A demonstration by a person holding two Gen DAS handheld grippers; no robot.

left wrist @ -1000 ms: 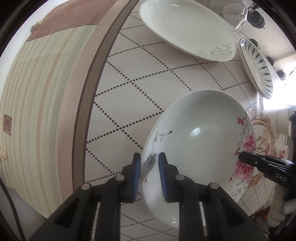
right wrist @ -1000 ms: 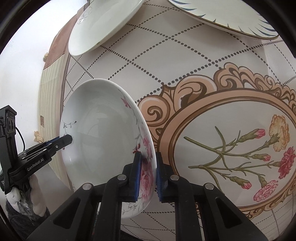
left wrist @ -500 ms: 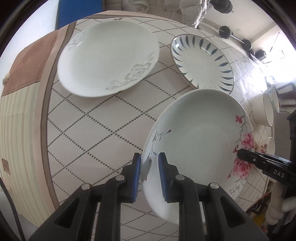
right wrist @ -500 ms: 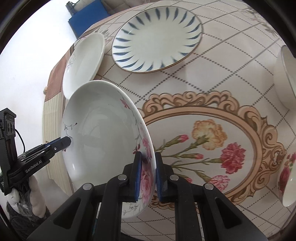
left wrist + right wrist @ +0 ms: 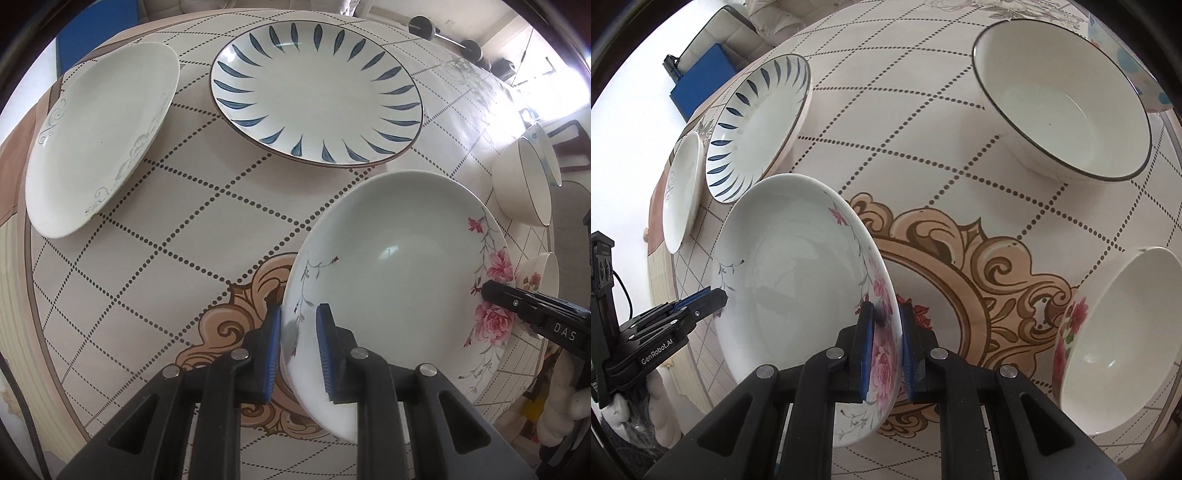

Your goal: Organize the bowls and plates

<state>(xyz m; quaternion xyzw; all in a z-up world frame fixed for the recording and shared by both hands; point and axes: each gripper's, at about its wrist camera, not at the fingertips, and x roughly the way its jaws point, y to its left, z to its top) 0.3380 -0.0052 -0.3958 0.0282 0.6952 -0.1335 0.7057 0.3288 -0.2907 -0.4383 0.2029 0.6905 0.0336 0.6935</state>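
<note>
left gripper [image 5: 298, 345]: blue pads clamped on the near rim of the pink-flower plate [image 5: 402, 266], pointing down at the table.
right gripper [image 5: 886, 345]: clamped on the opposite rim, right over the big pink bloom. In the left wrist view its black tip sits at the plate's far-right edge.
plate state: held between both grippers, lifted clear of the tablecloth [image 5: 177, 280], tilted, cavity up. Nothing on it.
step in hand: two-handed carry, probably towards a stacking spot. Target not certain from here.
ahead of left gripper: blue-leaf plate [image 5: 317, 96] straight ahead and beyond the held plate; plain white plate [image 5: 99, 136] ahead-left, well apart.
ahead of right gripper: dark-rimmed bowl [image 5: 1067, 99] ahead-right; rose bowl [image 5: 1115, 343] close on the right, tilted in the fisheye.
do it well: keep both hands at matched speed and spacing, as any drift twists the rim in the pads. Level the plate before lowering.
placement: if stacking on the blue-leaf plate, centre over it first, then descend straight; no sliding glaze on glaze.
release: only once the foot is seated. Open one side, check it sits, then the other.
risk: thin rim grips on glossy ceramic, so slip is likely if tilted further. Watch the rose bowl just beside the right gripper when swinging.
</note>
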